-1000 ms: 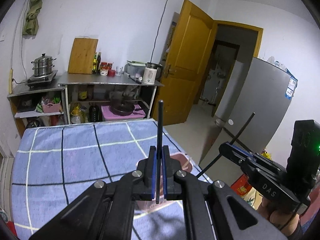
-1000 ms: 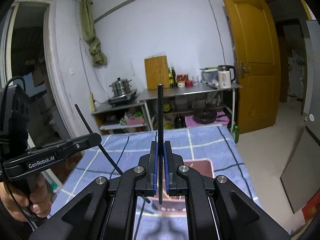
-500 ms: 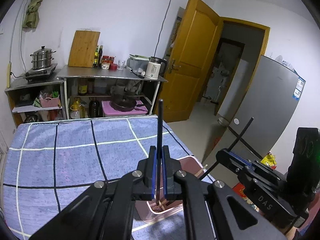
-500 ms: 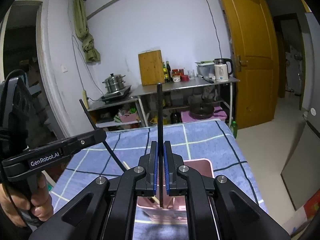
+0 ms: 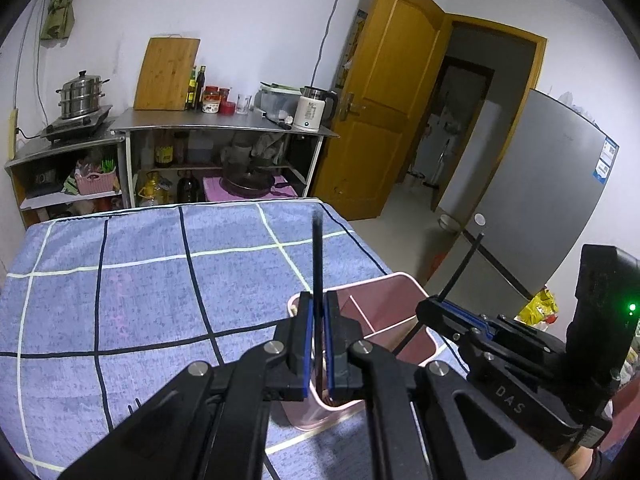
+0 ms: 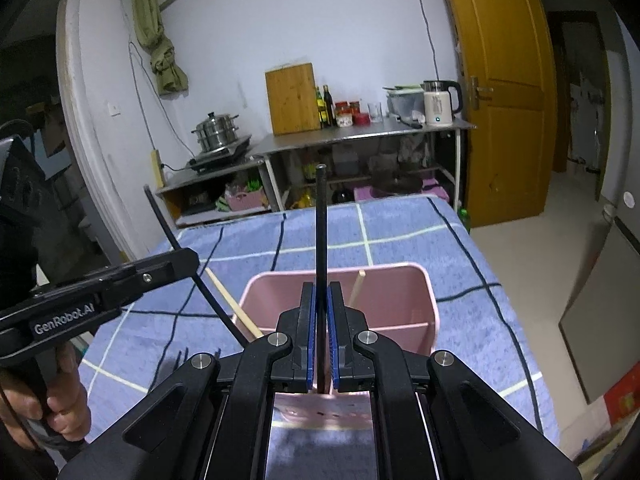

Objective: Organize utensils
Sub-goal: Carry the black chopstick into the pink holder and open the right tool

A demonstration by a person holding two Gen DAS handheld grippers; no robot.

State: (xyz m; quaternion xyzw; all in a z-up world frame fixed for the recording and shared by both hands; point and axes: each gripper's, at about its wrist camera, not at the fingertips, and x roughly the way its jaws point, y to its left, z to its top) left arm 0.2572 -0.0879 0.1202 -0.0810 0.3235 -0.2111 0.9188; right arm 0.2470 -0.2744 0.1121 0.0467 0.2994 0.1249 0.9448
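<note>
My left gripper (image 5: 316, 312) is shut on a black chopstick (image 5: 317, 256) that stands upright between its blue pads, right over the near left corner of a pink utensil holder (image 5: 394, 280). In the right wrist view my right gripper (image 6: 321, 296) is shut on a second black chopstick (image 6: 321, 220) above the same pink holder (image 6: 416, 270), whose divider shows inside. Two wooden chopsticks (image 6: 356, 288) lean in the holder. Each gripper appears in the other's view: the right gripper (image 5: 436, 310) and the left gripper (image 6: 180, 260), both with tilted sticks. Both sticks' lower ends are hidden.
The holder stands on a blue checked cloth (image 5: 140, 280) near its right edge. Dark fork tines (image 6: 182, 356) show on the cloth by the left gripper. Beyond are steel shelves (image 5: 224, 126) with a kettle, a cutting board and a pot, a yellow door and a grey fridge (image 5: 540, 200).
Both grippers have sunk toward the pink holder with their chopsticks still clamped. The holder now looks larger and sits right under the fingers.
</note>
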